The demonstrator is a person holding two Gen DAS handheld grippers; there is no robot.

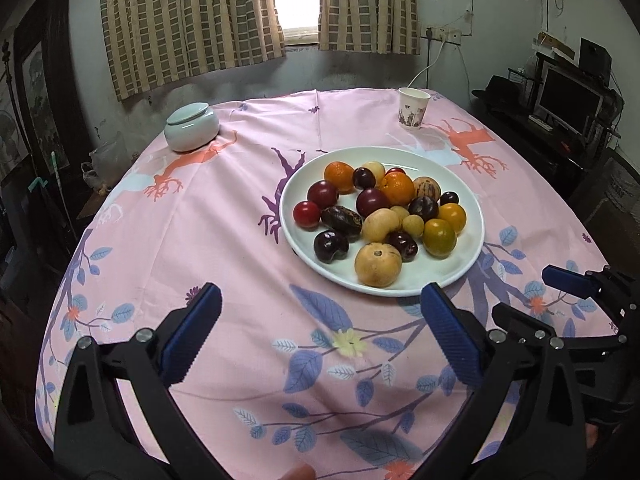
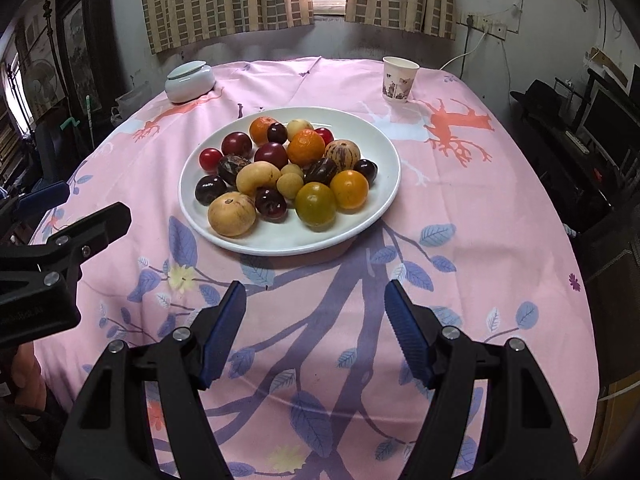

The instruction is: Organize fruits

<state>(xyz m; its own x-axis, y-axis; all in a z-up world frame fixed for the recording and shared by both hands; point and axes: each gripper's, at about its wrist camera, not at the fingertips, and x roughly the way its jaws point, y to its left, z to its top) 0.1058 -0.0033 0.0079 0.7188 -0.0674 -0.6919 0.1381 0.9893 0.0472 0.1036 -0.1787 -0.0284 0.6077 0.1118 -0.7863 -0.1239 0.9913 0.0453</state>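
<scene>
A white plate point(image 1: 404, 282) point(image 2: 360, 224) on the pink tablecloth holds several fruits: oranges point(image 1: 397, 188) point(image 2: 306, 147), dark plums point(image 1: 372, 202) point(image 2: 271, 155), cherries, a tan round fruit point(image 1: 377, 265) point(image 2: 231, 214) and yellow-green tomatoes point(image 1: 439, 237) point(image 2: 315, 205). My left gripper point(image 1: 320, 296) hangs open over bare cloth, short of the plate's near rim, nothing between its blue pads. In the right wrist view my right gripper point(image 2: 315, 294) also stands open and empty, just in front of the plate. Each gripper shows at the edge of the other's view.
A pale green lidded jar point(image 1: 192, 126) point(image 2: 190, 80) stands at the far left of the table. At the far right is a paper cup point(image 1: 413, 108) point(image 2: 399, 79). Beyond the table's right edge lie a dark desk and monitor point(image 1: 568, 100).
</scene>
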